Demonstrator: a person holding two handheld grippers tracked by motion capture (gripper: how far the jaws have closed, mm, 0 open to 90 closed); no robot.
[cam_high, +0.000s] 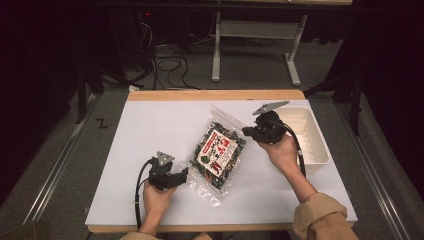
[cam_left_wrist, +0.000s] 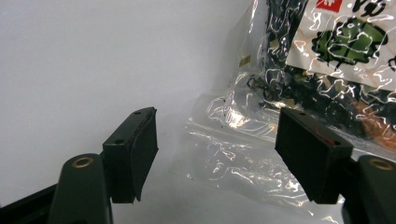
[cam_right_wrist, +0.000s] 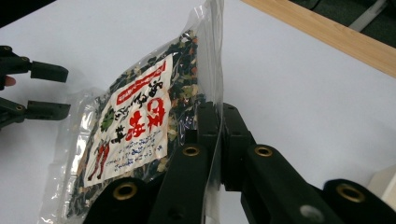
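item: clear plastic bag (cam_high: 218, 150) of dark dried greens with a white and red printed label, lying aslant near the middle of the white table (cam_high: 145, 130), its upper right edge lifted off the surface.
right gripper (cam_high: 248, 131): jaws closed tight on the bag's clear edge strip, the film pinched between the two pads; seen along its own view, the bag hangs leftward from the grip.
left gripper (cam_high: 186, 175): just beside the bag's lower left corner, jaws parted at a moderate gap, crinkled clear film lying between them, pads not pressing on it.
also present: cream plastic bin (cam_high: 315, 135) at the table's right edge, beside the right hand (cam_high: 285, 152); cables on the floor beyond.
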